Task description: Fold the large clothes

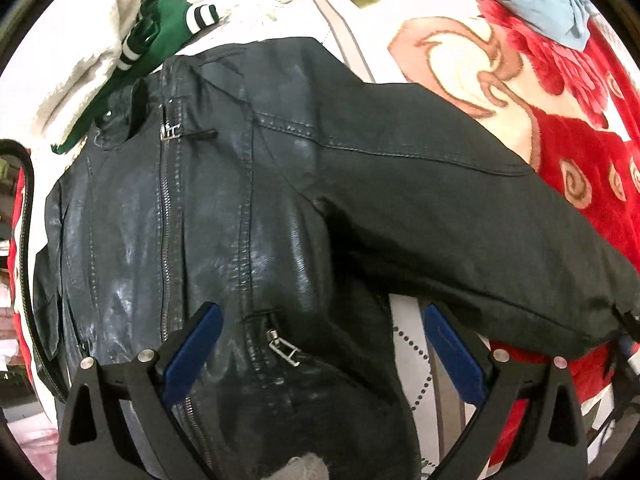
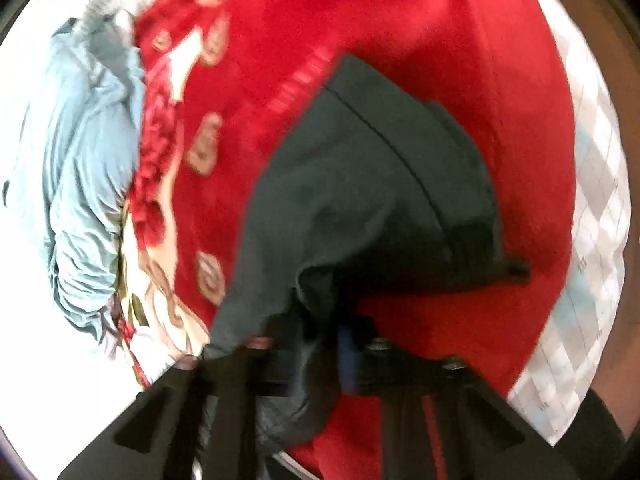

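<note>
The left tool (image 1: 322, 344) gapes wide over the black jacket (image 1: 240, 208), the right tool (image 2: 320, 344) clamps its sleeve (image 2: 360, 184), green garment (image 1: 160, 28) beyond.

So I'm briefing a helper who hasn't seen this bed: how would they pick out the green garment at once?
Start from the red floral blanket covering the bed, then find the black leather jacket spread across it. Just beyond the jacket's collar lies the green garment, partly on a pale grey fleece. Only it has black-and-white striped cuffs.
</note>
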